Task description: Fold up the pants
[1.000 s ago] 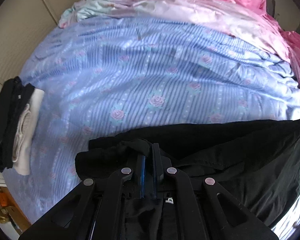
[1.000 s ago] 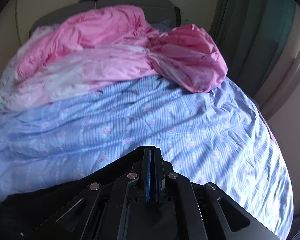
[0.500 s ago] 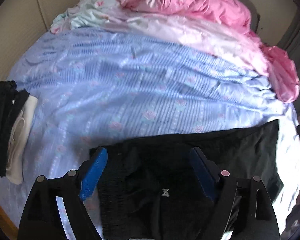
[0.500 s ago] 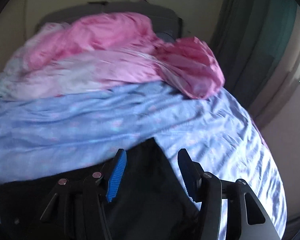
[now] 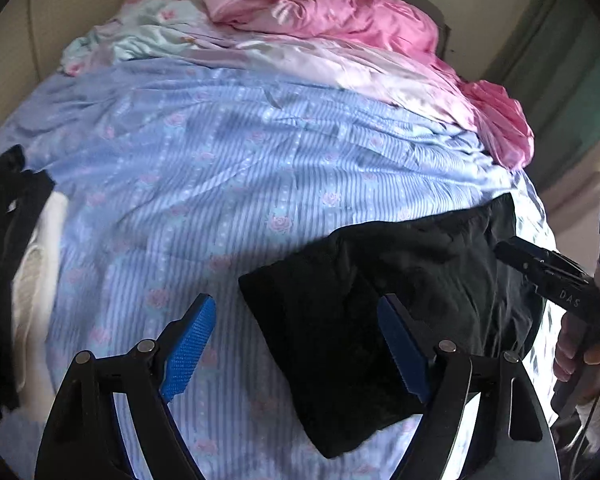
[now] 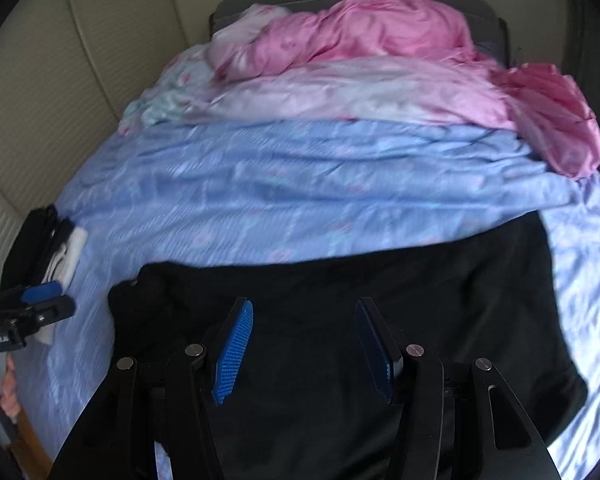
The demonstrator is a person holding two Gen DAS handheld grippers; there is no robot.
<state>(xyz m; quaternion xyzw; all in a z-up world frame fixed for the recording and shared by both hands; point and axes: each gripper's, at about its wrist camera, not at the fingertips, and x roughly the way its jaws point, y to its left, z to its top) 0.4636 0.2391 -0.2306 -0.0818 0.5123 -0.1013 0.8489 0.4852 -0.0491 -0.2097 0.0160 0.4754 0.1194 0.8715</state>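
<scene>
The black pants (image 6: 340, 300) lie spread across the near part of the blue striped bedspread (image 6: 300, 184); in the left wrist view they (image 5: 360, 300) lie to the right of centre. My left gripper (image 5: 296, 344) is open and empty, above the pants' left edge and the sheet. My right gripper (image 6: 304, 344) is open and empty, just above the middle of the pants. The right gripper also shows at the right edge of the left wrist view (image 5: 548, 268), and the left gripper at the left edge of the right wrist view (image 6: 32, 304).
A stack of folded black and white clothes (image 5: 16, 264) sits at the bed's left edge, also in the right wrist view (image 6: 56, 248). A pink and pale quilt (image 6: 380, 64) is bunched at the head of the bed. A beige padded wall (image 6: 60, 80) runs along the left.
Both grippers were shut on the black pants a second ago; they opened and let go. The pants now lie flat, and both grippers have pulled back and up.
</scene>
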